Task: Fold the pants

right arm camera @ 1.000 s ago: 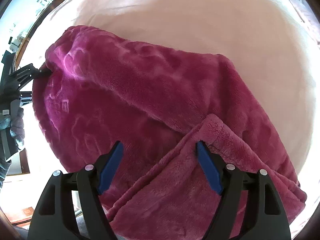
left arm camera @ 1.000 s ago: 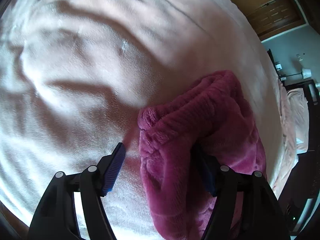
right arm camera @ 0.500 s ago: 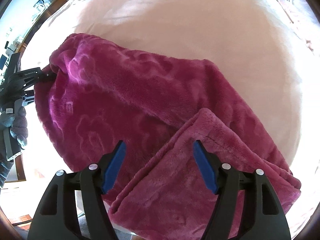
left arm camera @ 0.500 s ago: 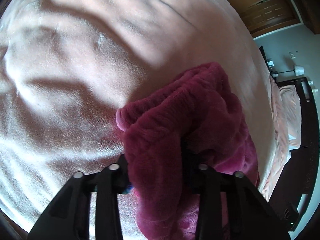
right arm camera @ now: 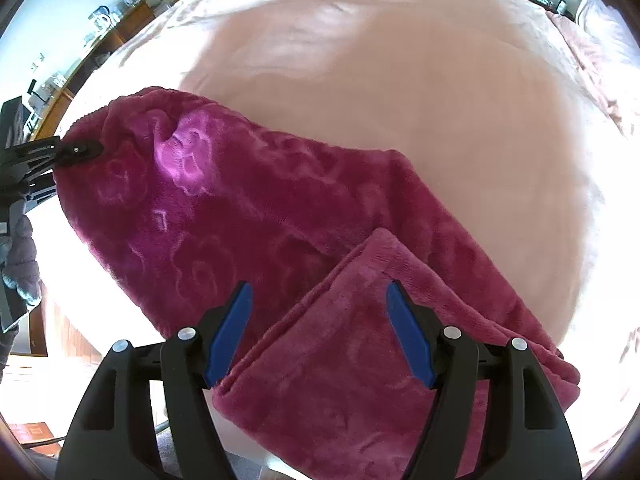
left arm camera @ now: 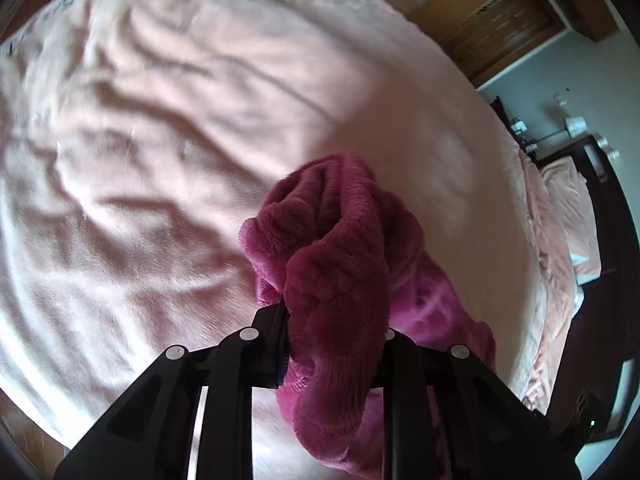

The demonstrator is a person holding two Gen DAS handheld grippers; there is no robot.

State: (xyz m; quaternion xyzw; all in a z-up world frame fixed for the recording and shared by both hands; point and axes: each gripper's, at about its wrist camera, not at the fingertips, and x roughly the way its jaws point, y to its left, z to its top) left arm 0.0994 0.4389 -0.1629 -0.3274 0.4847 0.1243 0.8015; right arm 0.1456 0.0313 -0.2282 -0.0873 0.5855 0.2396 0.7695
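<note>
Closing on a bunched corner of the pants (left arm camera: 340, 264), our left claw (left arm camera: 334, 320) had the magenta fleece squeezed between its jaws, lifted off the pink bed (left arm camera: 160, 128). Our right claw (right arm camera: 320, 332) hung wide open above a folded leg end of the pants (right arm camera: 280, 208), gripping nothing; the rest lay across the bed (right arm camera: 400, 80).

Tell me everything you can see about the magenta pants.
The pants are magenta plush fleece with an embossed flower pattern and a ribbed waistband. They lie on the pink bed cover, one end folded back on top. The left tool is closing on the bunched waistband; the right tool stands open over the folded end.
</note>
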